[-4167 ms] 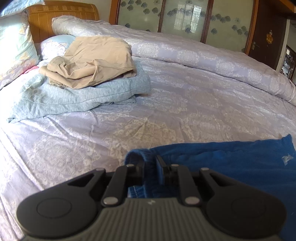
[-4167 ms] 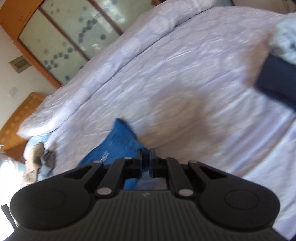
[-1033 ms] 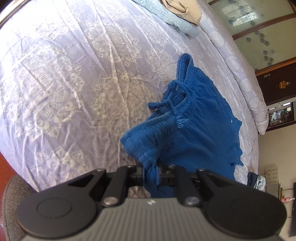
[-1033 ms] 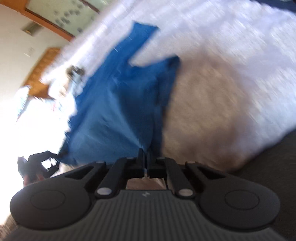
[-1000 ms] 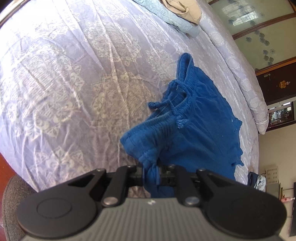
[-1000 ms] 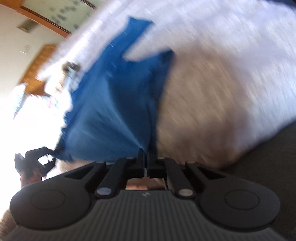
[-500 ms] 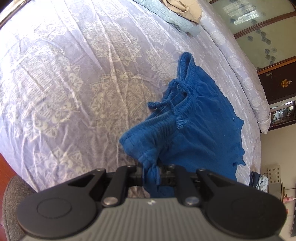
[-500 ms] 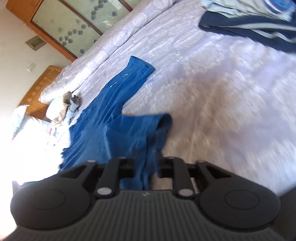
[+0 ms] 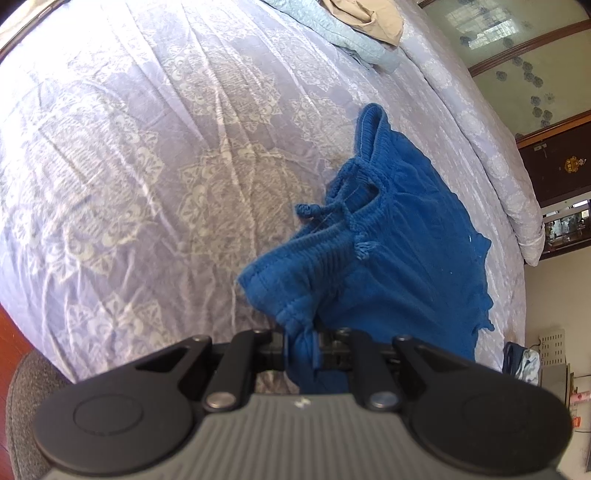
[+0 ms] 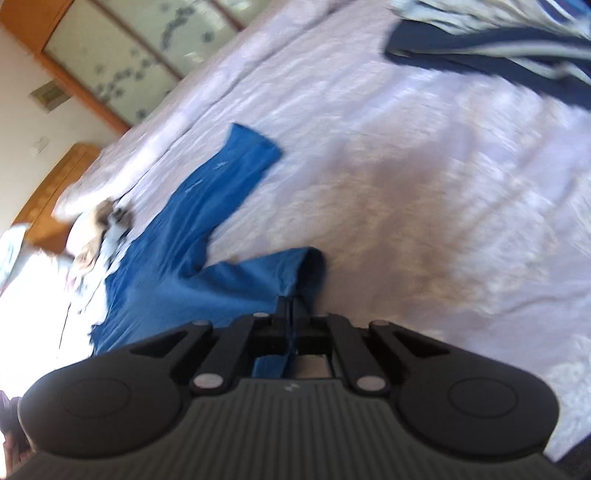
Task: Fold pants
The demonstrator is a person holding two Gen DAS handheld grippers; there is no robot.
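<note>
Blue drawstring pants (image 9: 406,258) lie on the lilac patterned bedcover (image 9: 147,166), waistband bunched and cords loose. My left gripper (image 9: 301,334) is shut on a corner of the waistband near the bed's edge, with the cloth pinched between its fingers. In the right wrist view the pants (image 10: 177,266) spread away with both legs apart on the cover (image 10: 443,184). My right gripper (image 10: 290,310) has its jaws closing tight on the hem of the nearer leg, and blue fabric shows between them. That view is motion-blurred.
Folded beige and light-blue clothes (image 9: 362,22) sit at the far end of the bed. A rolled duvet (image 9: 498,155) runs along the far side. A dark navy striped garment (image 10: 498,55) lies on the cover, top right. The wooden headboard (image 10: 48,184) and glass-panelled doors (image 10: 129,55) stand behind.
The right gripper's jaws stood apart around the leg hem half a second ago and are now closed on it; its view swung across the bed. The left gripper has kept still, holding the waistband.
</note>
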